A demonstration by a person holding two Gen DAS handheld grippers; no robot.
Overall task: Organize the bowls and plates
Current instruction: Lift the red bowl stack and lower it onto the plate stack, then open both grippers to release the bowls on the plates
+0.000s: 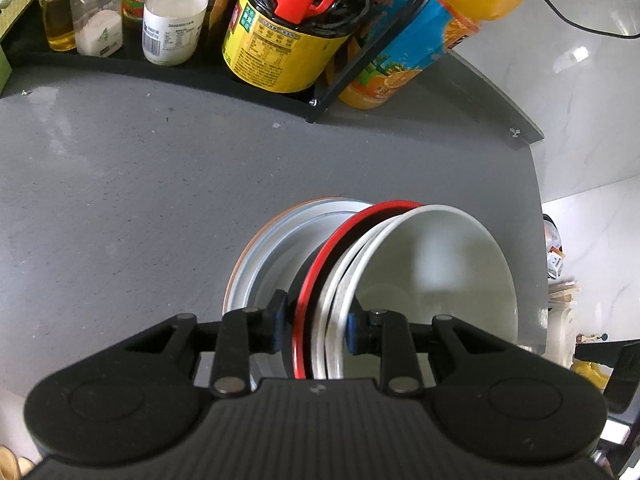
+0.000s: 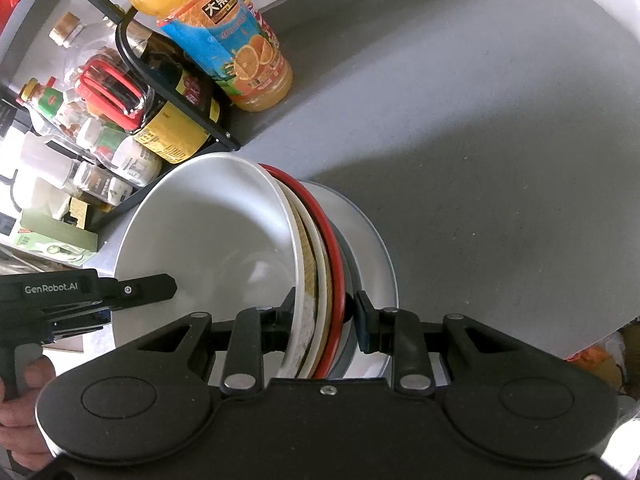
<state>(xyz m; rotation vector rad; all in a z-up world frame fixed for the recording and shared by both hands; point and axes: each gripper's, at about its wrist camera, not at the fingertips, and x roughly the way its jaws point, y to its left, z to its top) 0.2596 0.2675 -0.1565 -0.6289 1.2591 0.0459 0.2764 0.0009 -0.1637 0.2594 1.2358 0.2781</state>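
Observation:
A stack of nested bowls stands tilted on the grey table: a white bowl (image 1: 436,268) innermost, a cream bowl (image 1: 340,316) under it, and a black bowl with a red rim (image 1: 320,276) outermost. The stack rests on a pale grey plate (image 1: 256,260) with an orange edge. My left gripper (image 1: 315,330) is shut on the near rims of the stacked bowls. From the other side, my right gripper (image 2: 325,320) clamps the same rims: white bowl (image 2: 208,232), cream bowl (image 2: 310,320), red rim (image 2: 332,248), above the grey plate (image 2: 372,256).
A black wire rack (image 1: 360,64) at the table's back holds a dark sauce bottle (image 1: 280,40), jars and condiment bottles. An orange juice bottle (image 2: 236,48) stands beside it. A hand (image 2: 24,412) holds the left gripper's handle. The table edge (image 1: 536,216) runs close on the right.

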